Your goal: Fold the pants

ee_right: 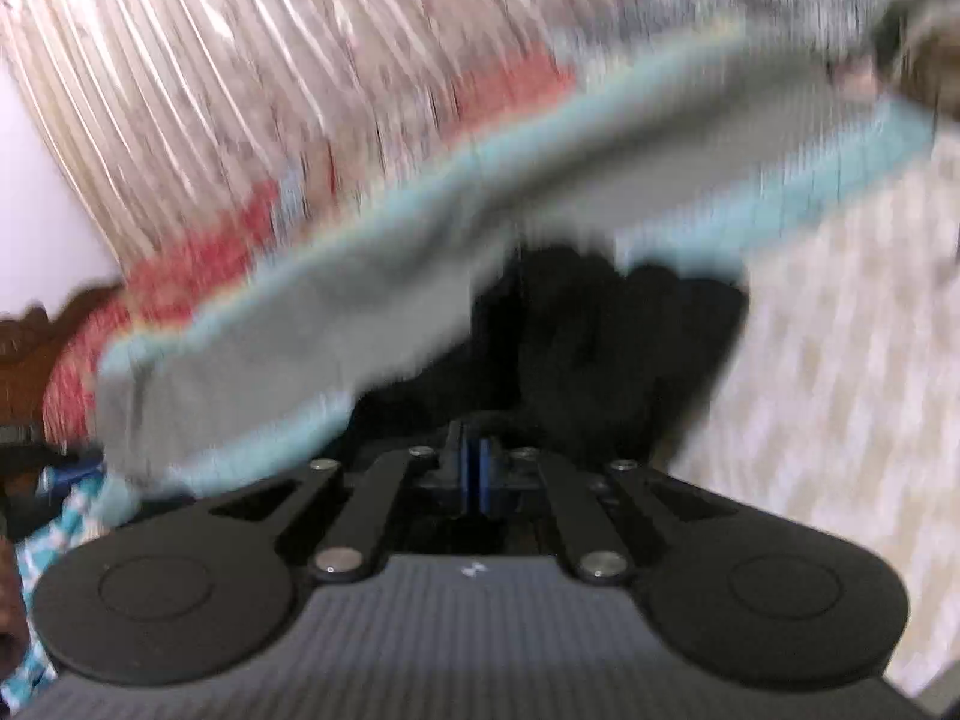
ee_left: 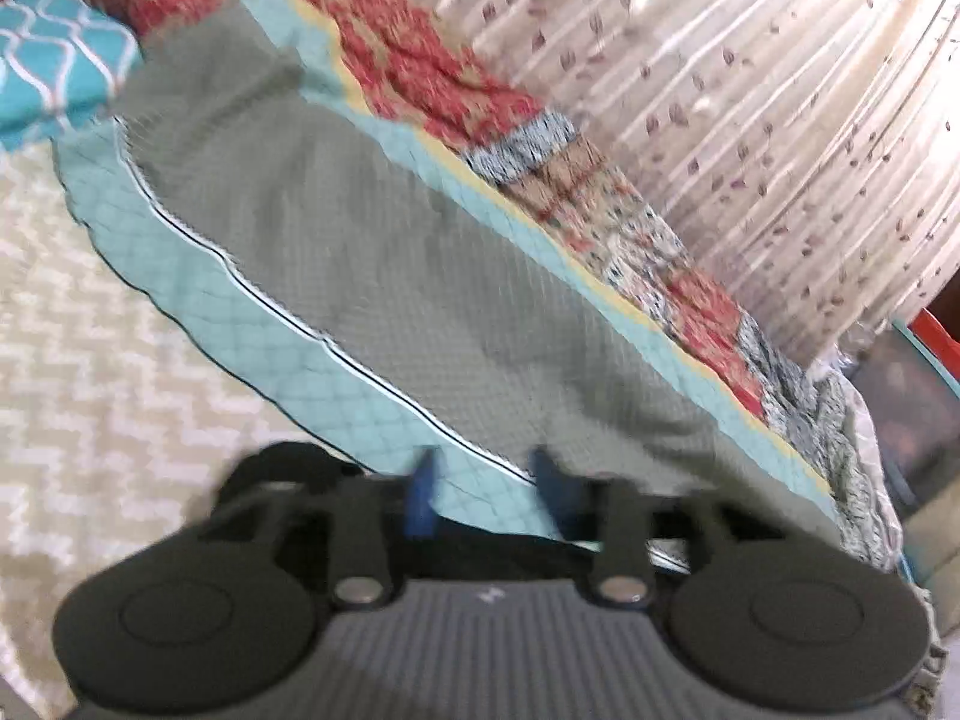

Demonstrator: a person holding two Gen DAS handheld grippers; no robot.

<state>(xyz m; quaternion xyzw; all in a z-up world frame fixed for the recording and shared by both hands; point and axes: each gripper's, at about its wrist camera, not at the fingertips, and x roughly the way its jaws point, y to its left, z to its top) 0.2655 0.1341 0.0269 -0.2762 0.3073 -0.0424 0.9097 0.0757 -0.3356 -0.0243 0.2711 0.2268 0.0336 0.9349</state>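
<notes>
- The grey pants (ee_left: 372,276) lie stretched out long on a light blue quilted mat (ee_left: 198,294), which rests on the bed.
- The left gripper (ee_left: 489,480) has its blue fingers (ee_left: 420,498) spread apart, at the near edge of the pants and mat.
- The right gripper (ee_right: 478,474) has its blue fingers (ee_right: 487,477) pressed together, with nothing visible between them.
- A black-gloved hand (ee_right: 612,336) is just beyond the right gripper, below the blurred pants (ee_right: 420,252).
- A patchwork quilt (ee_left: 456,78) lies behind the mat.
</notes>
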